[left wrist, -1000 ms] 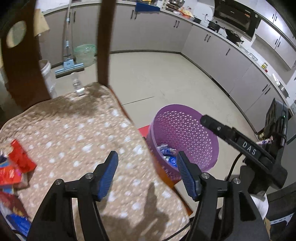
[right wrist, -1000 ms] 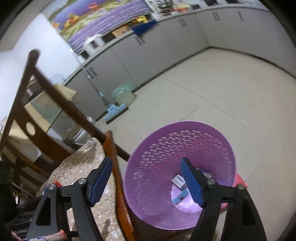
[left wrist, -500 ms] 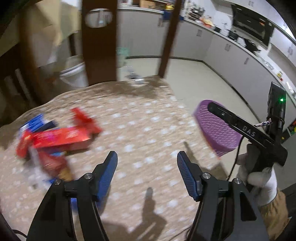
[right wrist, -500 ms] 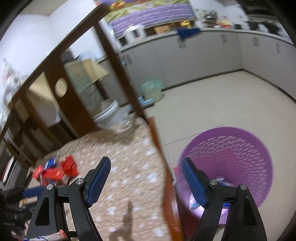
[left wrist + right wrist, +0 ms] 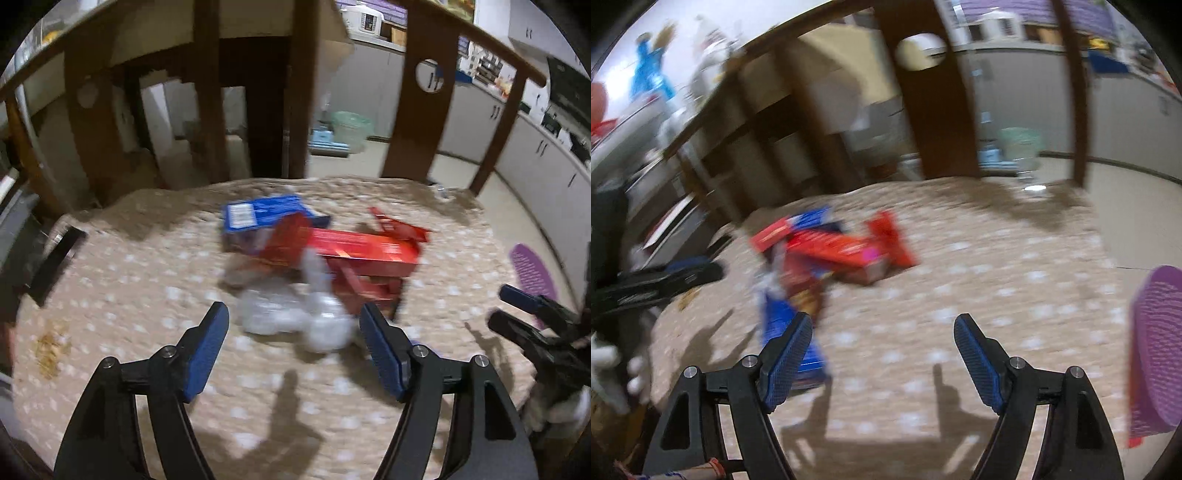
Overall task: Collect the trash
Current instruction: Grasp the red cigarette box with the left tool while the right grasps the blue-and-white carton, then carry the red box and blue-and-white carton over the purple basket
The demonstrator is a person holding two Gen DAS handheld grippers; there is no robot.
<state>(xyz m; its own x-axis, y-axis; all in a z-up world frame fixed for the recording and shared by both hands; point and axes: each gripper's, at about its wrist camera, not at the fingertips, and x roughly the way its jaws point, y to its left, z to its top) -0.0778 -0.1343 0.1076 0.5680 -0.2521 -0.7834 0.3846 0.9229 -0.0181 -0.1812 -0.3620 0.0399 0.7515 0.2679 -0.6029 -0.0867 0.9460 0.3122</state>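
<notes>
Left wrist: left gripper [image 5: 293, 345] spread wide, empty, nearing crumpled clear plastic wrap [image 5: 295, 314] beside long red cardboard carton [image 5: 365, 249] on dotted beige cushion [image 5: 129, 295]. Step: approach; next, close on wrap.

Right wrist: right gripper [image 5: 882, 356] parted, empty; purple perforated plastic basket [image 5: 1152, 347] at cushion's right edge.

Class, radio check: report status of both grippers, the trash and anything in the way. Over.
Left gripper open, empty, facing clear plastic wrap. Right gripper open, empty. Red boxes and blue box piled on cushion. Purple basket off right edge. Nothing blocking.

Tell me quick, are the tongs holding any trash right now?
Left tongs: open, holding nothing, clear plastic wrap just ahead.
Right tongs: open, holding nothing.
</notes>
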